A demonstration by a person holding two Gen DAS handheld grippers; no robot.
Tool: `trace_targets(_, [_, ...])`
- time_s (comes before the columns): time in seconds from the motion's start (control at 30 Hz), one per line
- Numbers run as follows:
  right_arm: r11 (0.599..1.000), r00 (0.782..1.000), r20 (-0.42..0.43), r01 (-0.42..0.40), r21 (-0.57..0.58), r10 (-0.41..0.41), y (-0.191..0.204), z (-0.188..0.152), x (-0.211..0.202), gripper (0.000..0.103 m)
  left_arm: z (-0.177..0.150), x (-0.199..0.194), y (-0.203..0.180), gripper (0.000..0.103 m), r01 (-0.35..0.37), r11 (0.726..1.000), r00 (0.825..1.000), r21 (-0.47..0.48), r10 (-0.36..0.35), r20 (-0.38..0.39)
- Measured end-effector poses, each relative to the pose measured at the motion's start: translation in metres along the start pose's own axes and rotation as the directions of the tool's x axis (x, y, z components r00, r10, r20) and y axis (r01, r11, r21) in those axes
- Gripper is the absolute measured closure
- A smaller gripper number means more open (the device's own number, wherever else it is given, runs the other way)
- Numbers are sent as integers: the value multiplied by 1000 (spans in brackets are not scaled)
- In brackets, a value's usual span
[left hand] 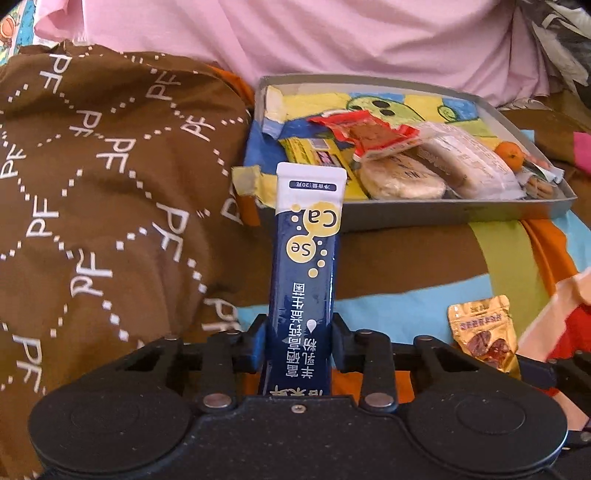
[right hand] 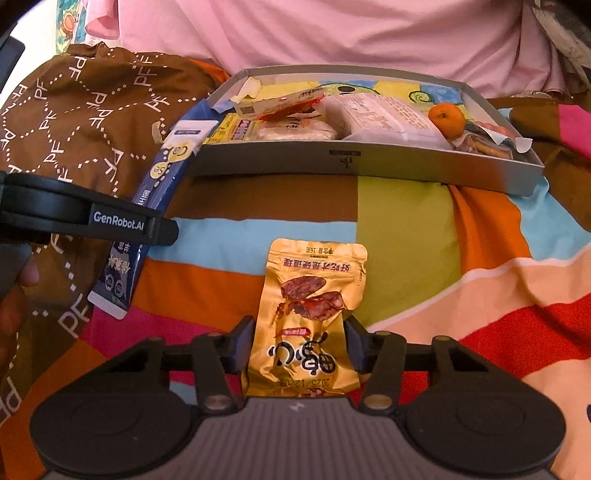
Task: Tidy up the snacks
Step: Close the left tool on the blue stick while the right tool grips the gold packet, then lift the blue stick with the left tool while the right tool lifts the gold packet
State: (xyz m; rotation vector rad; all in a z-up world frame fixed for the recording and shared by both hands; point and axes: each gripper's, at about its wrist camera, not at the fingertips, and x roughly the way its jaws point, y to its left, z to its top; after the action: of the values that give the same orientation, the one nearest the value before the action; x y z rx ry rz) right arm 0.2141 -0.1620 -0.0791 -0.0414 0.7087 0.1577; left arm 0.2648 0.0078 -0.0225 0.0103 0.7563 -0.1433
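My left gripper [left hand: 300,341] is shut on a long dark-blue stick sachet [left hand: 306,251] marked Ca and Se, whose white top reaches the near left corner of the grey snack box [left hand: 424,214]. The same sachet [right hand: 159,173] shows in the right wrist view, held by the left gripper [right hand: 155,230] from the left. My right gripper [right hand: 300,345] is shut on a gold snack pouch [right hand: 314,295] above the striped cloth, short of the box [right hand: 351,158]. The gold pouch [left hand: 484,332] also appears low right in the left wrist view. The box holds a red packet [left hand: 369,133], two white wrapped cakes [left hand: 436,166] and a small orange [right hand: 447,118].
A brown cloth printed with "PF" [left hand: 92,184] bulges at the left of the box. Pink fabric [right hand: 332,33] rises behind the box. The colourful striped cloth [right hand: 424,240] lies under everything. A person's hand [right hand: 14,302] shows at the left edge.
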Motion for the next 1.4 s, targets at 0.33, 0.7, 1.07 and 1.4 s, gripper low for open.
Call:
trace_targets(0.33, [994,997,-63,-58,-89,53,-14,-18,-33,46,-32,-14,-20,67,88,996,984,-20,-90,-154])
trace_targets(0.7, [990,993,-63,-108,-86,103,-34,-50,-68,34,-70,-48,-43,65,152,988,961,10,-145,-234])
trace_targets(1.07, [990,991,-47,-126,-66,123,-37,-58,-63,12,-66,-45,-47,46,130,992,965,-9,-128,-228])
trace_targets(1.4, [987,990,-26,-143,-67,142,-33,-59,-64,32,-65,-45,-52,64,115,993,969,8,-110,-220])
